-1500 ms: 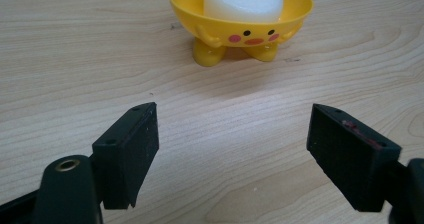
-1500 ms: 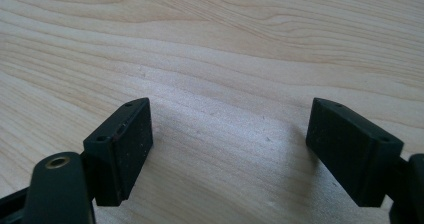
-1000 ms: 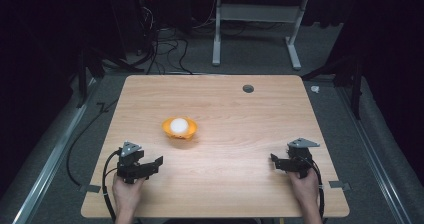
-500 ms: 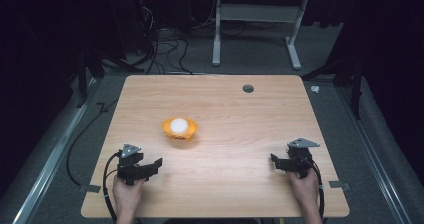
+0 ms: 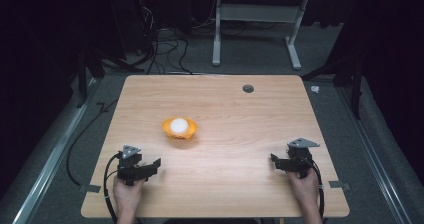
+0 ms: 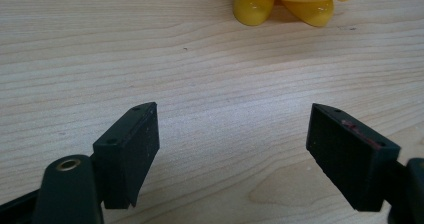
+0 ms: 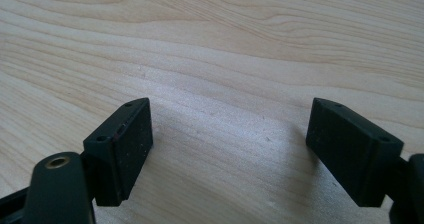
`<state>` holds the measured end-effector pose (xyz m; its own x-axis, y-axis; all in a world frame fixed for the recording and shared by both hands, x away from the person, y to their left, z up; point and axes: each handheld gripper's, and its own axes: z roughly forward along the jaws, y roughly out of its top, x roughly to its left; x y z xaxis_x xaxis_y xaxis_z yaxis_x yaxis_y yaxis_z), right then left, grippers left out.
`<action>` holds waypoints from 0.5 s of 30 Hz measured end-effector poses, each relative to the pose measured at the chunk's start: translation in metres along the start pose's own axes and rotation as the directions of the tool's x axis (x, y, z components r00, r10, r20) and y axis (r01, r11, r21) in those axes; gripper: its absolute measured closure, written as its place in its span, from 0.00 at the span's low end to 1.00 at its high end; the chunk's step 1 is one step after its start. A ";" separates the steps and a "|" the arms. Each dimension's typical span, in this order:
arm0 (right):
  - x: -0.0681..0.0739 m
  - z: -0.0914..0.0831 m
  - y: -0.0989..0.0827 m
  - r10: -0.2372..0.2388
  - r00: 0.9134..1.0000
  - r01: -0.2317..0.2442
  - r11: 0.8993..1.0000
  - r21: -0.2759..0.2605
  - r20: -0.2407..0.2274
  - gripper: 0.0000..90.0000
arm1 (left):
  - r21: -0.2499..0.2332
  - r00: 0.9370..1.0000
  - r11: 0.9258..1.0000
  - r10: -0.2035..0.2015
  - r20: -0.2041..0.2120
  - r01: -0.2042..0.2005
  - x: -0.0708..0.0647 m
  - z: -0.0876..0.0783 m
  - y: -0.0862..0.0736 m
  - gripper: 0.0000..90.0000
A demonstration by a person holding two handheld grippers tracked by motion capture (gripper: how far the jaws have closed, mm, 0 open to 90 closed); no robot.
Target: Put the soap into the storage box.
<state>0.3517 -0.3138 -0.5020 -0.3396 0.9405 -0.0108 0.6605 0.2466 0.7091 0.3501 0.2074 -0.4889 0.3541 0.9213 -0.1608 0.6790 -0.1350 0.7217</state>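
An orange-yellow toy (image 5: pixel 180 129) with a white top sits left of the table's middle. In the left gripper view its yellow feet and pink-spotted underside (image 6: pixel 295 1) show at the top edge, well beyond the jaws. My left gripper (image 5: pixel 150 165) rests near the front left of the table, open, with bare wood between its jaws (image 6: pixel 232 149). Near the front right, my right gripper (image 5: pixel 275 161) is open too, over plain wood (image 7: pixel 230 144). A hand holds each one.
The wooden table (image 5: pixel 225 184) has a round grommet hole (image 5: pixel 248 88) near its far edge. Cables trail from both grippers over the front edge. Behind the table stand a white desk frame (image 5: pixel 255 19) and floor cables.
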 end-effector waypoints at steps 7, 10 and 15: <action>0.000 0.000 0.000 0.000 1.000 0.000 1.000 0.000 0.000 0.22 | 0.002 1.000 1.000 0.009 -0.011 -0.009 -0.001 0.003 0.000 0.25; 0.000 0.000 0.000 0.000 1.000 0.000 1.000 0.000 0.000 0.22 | 0.004 1.000 1.000 0.014 -0.018 -0.014 -0.001 0.005 0.000 0.25; 0.000 0.000 0.000 0.000 1.000 0.000 1.000 0.000 0.000 0.22 | 0.008 0.999 1.000 0.020 -0.029 -0.020 -0.002 0.008 -0.001 0.25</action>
<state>0.3516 -0.3138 -0.5020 -0.3396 0.9405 -0.0111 0.6605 0.2469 0.7090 0.3543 0.2027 -0.4948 0.3491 0.9285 -0.1268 0.6766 -0.1561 0.7197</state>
